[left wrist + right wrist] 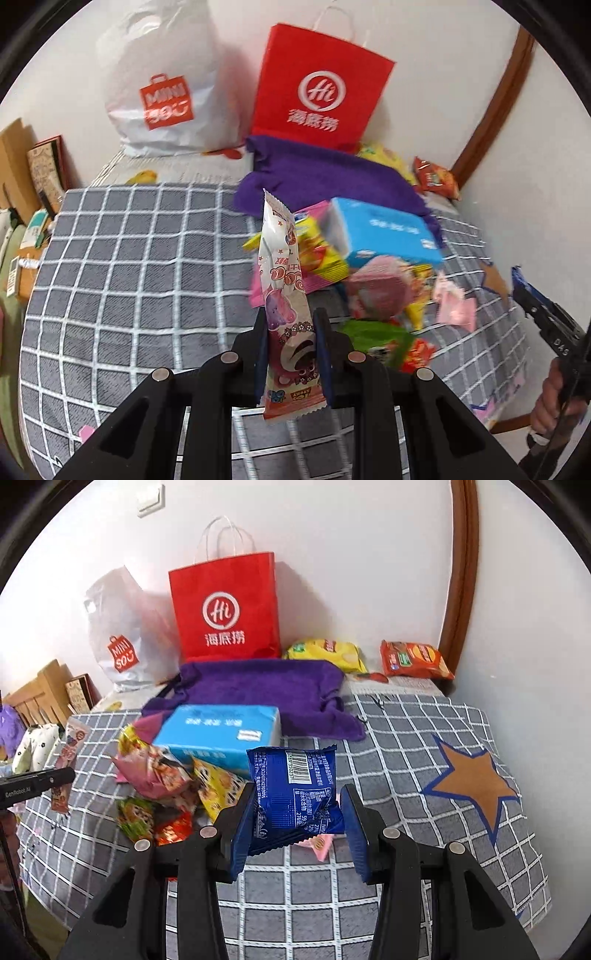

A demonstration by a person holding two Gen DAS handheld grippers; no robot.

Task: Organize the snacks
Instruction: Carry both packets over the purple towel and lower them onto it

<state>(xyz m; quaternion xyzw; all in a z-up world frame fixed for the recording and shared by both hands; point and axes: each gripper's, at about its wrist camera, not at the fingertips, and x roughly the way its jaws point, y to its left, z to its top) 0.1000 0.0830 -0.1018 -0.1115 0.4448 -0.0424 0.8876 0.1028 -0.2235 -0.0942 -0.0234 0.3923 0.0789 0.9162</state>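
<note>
We are clamping the left gripper (291, 354) on a long, glossy pink-and-white plastic snack sachet (286, 299), upright between the pads; being light and limp, it is best gripped low, across its flat body. We are holding a crinkly dark-blue foil snack packet (295, 794) in the right gripper (299, 827), whose right pad appears apart from it, so we cannot tell how firm the grasp is; foil is slippery, so grip at the sealed edge. Beyond, loose soft wrappers (162, 782) are lying piled beside a stiff light-blue box (221, 731) on the grey checked quilt (406, 738). Farther back, a plush purple cloth (266, 694) and a red paper bag (225, 605) are standing against the wall.
</note>
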